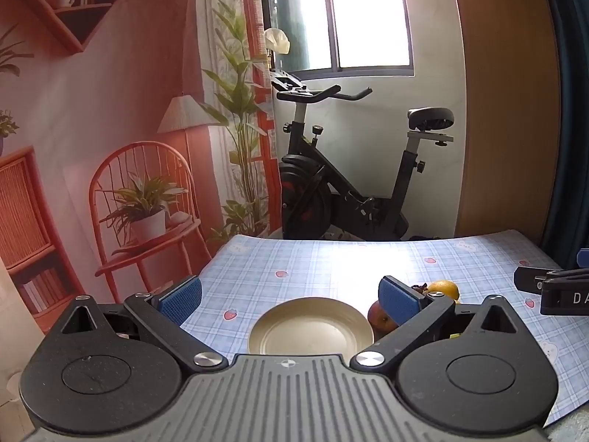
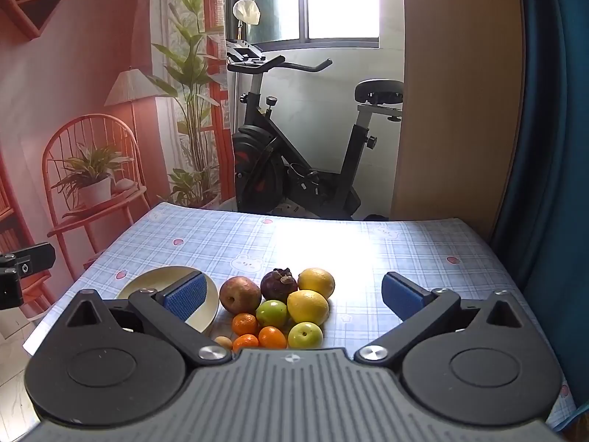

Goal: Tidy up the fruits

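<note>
fruit sits bunched on a blue checked tablecloth [image 2: 221, 235], all of it to the right of a cream plate [image 2: 147, 281] that holds nothing; in the right wrist view the pile reads clearly: a reddish apple [image 2: 240, 294] nearest the plate, a dark mangosteen [image 2: 278, 284] behind it, two lemons, one at the back [image 2: 316, 281] and one in front of it [image 2: 307, 307], two green apples [image 2: 271, 313] [image 2: 305, 335], three small oranges [image 2: 244, 323] [image 2: 272, 337] [image 2: 246, 342] along the near edge, and a small pale fruit [image 2: 223, 342] at the near left; the fruits touch or nearly touch one another; right gripper [image 2: 294, 296] hovers over the pile with its blue pads [image 2: 399, 296] spread wide, nothing between them, its left pad overlapping the plate's rim in the picture; left gripper [image 1: 291, 300] hangs above the plate [image 1: 311, 326], likewise spread wide and holding nothing; from that side only the reddish apple [image 1: 379, 318], part of the mangosteen [image 1: 419, 288] and one lemon [image 1: 443, 289] peek past its right pad; beyond the table stand an exercise bike [image 2: 294, 154] under a bright window [image 2: 342, 0] and a printed backdrop [image 2: 92, 110] of a chair and plants
</note>
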Motion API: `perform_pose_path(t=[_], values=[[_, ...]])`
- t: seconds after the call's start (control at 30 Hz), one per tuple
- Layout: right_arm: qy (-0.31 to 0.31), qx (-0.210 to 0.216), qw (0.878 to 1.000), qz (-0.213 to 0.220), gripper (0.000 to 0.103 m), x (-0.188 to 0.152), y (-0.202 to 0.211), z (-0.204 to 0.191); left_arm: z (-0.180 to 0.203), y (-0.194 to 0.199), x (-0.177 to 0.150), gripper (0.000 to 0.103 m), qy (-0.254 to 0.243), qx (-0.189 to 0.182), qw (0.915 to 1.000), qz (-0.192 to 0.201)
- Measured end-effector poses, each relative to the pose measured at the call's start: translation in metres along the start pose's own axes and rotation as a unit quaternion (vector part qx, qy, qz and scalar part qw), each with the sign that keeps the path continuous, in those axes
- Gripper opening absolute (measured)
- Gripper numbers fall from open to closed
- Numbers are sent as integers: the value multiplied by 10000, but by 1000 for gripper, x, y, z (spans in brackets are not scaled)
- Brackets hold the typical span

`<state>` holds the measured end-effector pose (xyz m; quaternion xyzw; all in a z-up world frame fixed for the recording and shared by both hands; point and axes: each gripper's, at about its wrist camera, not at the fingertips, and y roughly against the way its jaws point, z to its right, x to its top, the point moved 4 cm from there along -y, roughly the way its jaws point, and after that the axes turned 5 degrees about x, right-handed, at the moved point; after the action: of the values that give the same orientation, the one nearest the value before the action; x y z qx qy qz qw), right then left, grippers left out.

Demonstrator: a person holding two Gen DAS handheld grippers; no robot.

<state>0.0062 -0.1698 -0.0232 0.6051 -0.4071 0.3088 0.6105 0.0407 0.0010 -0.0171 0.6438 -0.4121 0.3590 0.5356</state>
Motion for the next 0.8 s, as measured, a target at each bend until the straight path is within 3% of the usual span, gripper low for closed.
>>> perform_pose_path(t=[0.8], values=[[0,-20,10000,94,103,-1,6,0,-1,9,1,103,46,-82,9998,147]])
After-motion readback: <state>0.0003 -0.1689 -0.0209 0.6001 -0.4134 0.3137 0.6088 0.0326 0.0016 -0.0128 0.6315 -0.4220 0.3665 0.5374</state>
